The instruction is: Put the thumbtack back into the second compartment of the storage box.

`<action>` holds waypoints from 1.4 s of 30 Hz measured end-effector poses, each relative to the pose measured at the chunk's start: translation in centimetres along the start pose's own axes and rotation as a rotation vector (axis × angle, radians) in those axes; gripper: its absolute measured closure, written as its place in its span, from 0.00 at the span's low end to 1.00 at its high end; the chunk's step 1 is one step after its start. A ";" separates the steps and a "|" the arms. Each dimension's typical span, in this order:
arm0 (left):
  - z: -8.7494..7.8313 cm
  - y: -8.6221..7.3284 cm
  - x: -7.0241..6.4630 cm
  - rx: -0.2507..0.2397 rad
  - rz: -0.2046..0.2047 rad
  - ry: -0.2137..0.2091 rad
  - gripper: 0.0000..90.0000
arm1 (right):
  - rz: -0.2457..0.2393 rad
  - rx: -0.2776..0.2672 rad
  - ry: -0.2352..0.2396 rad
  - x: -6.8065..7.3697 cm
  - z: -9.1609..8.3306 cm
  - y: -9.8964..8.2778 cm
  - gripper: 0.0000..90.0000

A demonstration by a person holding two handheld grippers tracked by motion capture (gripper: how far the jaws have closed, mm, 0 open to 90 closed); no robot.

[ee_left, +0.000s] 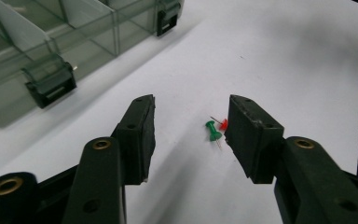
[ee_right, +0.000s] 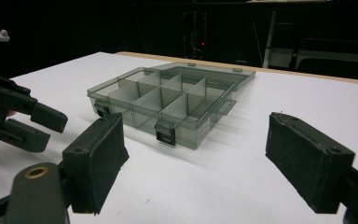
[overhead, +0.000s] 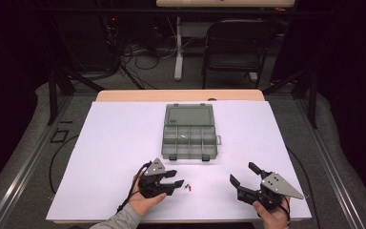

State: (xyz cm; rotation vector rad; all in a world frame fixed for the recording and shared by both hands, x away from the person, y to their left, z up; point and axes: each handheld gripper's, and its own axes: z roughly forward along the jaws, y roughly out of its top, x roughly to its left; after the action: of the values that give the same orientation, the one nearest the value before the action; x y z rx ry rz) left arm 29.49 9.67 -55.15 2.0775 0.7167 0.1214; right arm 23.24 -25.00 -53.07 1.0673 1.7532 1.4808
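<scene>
Two pins, green [ee_left: 212, 129] and red [ee_left: 223, 123], are seen between the open left gripper [ee_left: 191, 135], toward its 1 o'clock pad; the right gripper [ee_right: 191, 158] is held open.

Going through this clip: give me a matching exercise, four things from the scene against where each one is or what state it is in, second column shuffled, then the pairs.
Things:
1. green pushpin
2. red pushpin
3. compartment box
4. right gripper

Places or states:
A. lid folded back, mid-table
B. jaws wide apart, nothing between them
C. on the white sheet between the left gripper's jaws
D. half hidden behind one jaw of the left gripper

Pairs: 1-C, 2-D, 3-A, 4-B
</scene>
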 end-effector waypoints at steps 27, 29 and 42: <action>2.2 -0.6 -1.0 0.090 -0.010 -0.035 0.88 | 0.002 0.012 0.006 0.0 0.1 0.0 0.21; 2.2 -0.6 -1.0 0.092 -0.010 -0.033 0.89 | 0.003 0.013 0.006 0.1 0.1 0.0 0.21; 2.2 -0.6 -1.1 0.095 0.009 -0.008 0.98 | -0.005 0.021 0.006 0.1 0.2 -0.1 0.21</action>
State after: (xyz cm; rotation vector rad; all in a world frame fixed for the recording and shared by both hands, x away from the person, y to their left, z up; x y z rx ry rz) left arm 29.07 7.68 -56.74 2.1708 0.7208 0.0859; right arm 23.32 -24.78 -53.19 1.0690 1.7777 1.4673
